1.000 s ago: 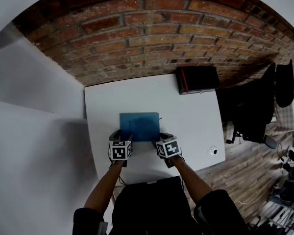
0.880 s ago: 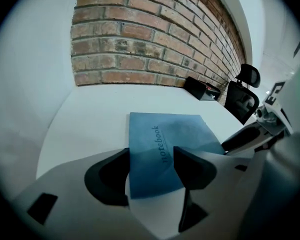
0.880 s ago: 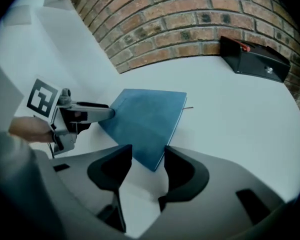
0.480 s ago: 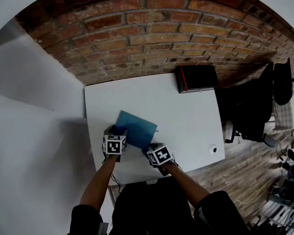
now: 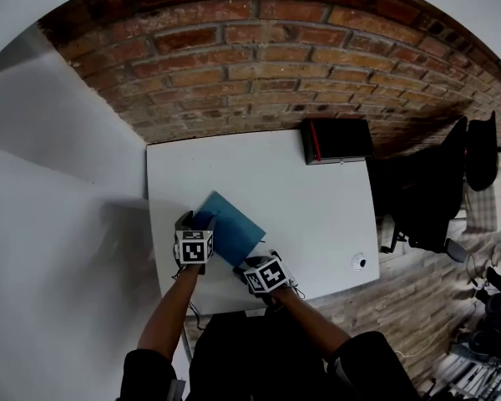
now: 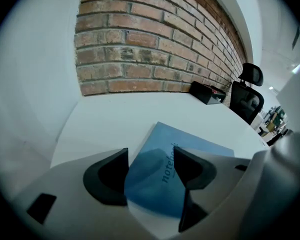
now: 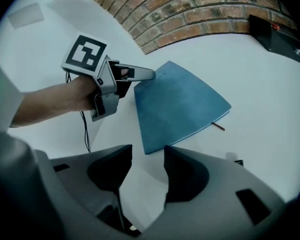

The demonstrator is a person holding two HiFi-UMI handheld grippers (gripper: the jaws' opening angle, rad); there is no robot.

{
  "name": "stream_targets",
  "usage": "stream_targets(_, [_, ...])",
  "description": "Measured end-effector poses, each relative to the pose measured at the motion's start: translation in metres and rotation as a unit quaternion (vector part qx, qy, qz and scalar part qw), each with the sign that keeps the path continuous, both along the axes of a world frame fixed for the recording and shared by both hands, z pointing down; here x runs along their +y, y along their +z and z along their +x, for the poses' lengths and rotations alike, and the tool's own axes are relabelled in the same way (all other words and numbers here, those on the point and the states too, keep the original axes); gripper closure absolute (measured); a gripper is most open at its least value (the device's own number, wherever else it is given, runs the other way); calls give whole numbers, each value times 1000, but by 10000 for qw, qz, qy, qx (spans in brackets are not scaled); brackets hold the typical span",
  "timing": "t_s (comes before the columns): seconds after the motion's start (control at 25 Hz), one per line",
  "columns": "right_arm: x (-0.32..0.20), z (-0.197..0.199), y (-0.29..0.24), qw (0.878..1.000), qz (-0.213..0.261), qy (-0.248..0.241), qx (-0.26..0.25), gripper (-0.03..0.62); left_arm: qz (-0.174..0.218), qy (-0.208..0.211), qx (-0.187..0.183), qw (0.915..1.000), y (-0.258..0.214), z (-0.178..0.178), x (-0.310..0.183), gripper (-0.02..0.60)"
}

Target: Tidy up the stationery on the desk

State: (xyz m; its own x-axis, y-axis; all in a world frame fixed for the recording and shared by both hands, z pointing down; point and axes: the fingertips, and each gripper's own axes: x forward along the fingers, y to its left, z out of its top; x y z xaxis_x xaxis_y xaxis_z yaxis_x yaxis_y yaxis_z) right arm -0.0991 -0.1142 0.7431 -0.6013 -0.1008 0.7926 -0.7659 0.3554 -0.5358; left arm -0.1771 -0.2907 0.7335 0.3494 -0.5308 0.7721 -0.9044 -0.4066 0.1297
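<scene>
White tabletop (image 5: 317, 199), with the blue notebook (image 5: 234, 228) lying flat toward the 7 o'clock side, long axis roughly 10 to 4 o'clock. The black box (image 5: 336, 139) is way off at 1 o'clock, so it's not in the way. Left tongs (image 6: 151, 164) gape wide over the notebook's 9 o'clock corner. Right tongs (image 7: 148, 156) have a narrower gap, are empty, and sit just short of the 6 o'clock corner. Left looks nearer, I'd say.

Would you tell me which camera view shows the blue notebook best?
The right gripper view: the whole blue notebook lies in sight, with its ribbon poking out. The left gripper view shows the printed cover close up, but the jaws there hide part of it. The head view shows it only small and far off.
</scene>
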Motion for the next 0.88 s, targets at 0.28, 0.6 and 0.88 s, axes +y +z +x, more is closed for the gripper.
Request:
stream_targets(0.28, [-23, 23, -26, 9979, 606, -212, -87, 381, 24, -579, 73, 9983, -8, -7, 27, 301])
stream_targets(0.6, [-101, 47, -37, 9816, 1891, -200, 154, 381, -386, -1618, 482, 9849, -2, -10, 75, 301])
stream_targets(0.88, [-119, 44, -8, 9813, 1732, -700, 455, 381, -720, -1988, 837, 9738, 4, 8, 103, 301])
